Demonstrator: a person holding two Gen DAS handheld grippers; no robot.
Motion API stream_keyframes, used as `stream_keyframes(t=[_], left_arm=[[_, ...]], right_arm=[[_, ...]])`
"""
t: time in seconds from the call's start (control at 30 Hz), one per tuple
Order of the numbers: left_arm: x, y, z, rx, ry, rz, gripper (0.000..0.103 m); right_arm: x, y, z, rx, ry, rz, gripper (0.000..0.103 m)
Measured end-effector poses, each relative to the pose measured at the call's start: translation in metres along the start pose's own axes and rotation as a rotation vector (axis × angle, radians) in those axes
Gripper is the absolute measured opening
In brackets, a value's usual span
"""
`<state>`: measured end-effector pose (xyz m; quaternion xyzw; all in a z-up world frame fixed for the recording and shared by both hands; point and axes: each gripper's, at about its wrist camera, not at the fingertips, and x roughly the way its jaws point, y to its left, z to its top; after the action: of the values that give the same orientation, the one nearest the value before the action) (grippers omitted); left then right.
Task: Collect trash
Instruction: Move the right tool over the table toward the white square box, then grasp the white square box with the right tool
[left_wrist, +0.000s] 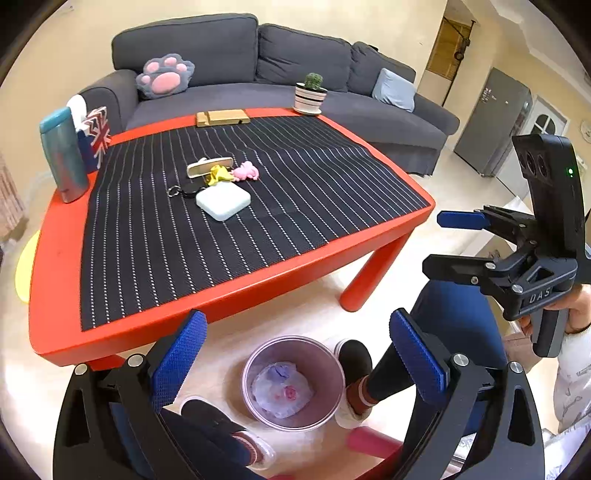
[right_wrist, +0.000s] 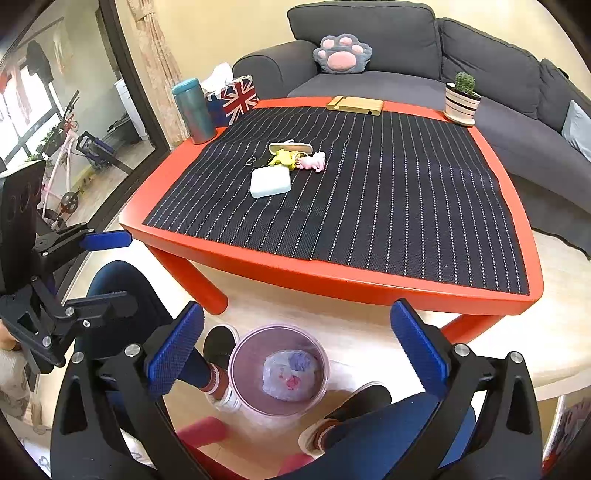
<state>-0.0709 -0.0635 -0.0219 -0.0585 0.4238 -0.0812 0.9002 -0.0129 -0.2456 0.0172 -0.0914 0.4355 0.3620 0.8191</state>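
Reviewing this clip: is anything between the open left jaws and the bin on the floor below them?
Nothing visible. The left gripper hangs open and empty over the bin, whose mouth is uncovered, with a crumpled bag already inside. The person's feet stand beside the bin, not over it.

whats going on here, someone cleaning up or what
A seated person holds a gripper in each hand above a small bin on the floor by a red table. The left gripper and right gripper are both open and empty. A crumpled bag already lies in the bin. A yellow scrap sits among other small items on the table.
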Motion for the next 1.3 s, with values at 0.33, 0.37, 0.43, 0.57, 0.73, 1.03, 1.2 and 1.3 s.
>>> stream_keyframes(t=[0.33, 0.37, 0.43, 0.57, 0.73, 1.03, 1.2, 1.3], left_arm=[[-0.001, 0.017, 0.006, -0.036, -0.028, 0.055, 0.095], [-0.002, 0.021, 0.007, -0.042, -0.031, 0.061, 0.095], [-0.002, 0.025, 0.008, -0.046, -0.035, 0.072, 0.095], [-0.004, 0.035, 0.013, -0.055, -0.052, 0.097, 0.095], [-0.008, 0.046, 0.021, -0.069, -0.075, 0.118, 0.095], [-0.012, 0.057, 0.023, -0.09, -0.092, 0.128, 0.095], [-0.012, 0.064, 0.022, -0.101, -0.092, 0.131, 0.095], [-0.013, 0.067, 0.021, -0.111, -0.094, 0.134, 0.095]], right_arm=[[0.008, 0.006, 0.011, -0.021, -0.002, 0.015, 0.099], [0.01, 0.007, 0.015, -0.028, -0.003, 0.017, 0.099], [0.013, 0.01, 0.023, -0.039, -0.005, 0.023, 0.099], [0.023, 0.015, 0.042, -0.065, -0.005, 0.03, 0.099], [0.041, 0.022, 0.068, -0.096, 0.011, 0.042, 0.099], [0.095, 0.037, 0.12, -0.175, 0.095, 0.04, 0.099], [0.127, 0.043, 0.14, -0.196, 0.155, 0.041, 0.099], [0.145, 0.046, 0.148, -0.211, 0.193, 0.033, 0.099]])
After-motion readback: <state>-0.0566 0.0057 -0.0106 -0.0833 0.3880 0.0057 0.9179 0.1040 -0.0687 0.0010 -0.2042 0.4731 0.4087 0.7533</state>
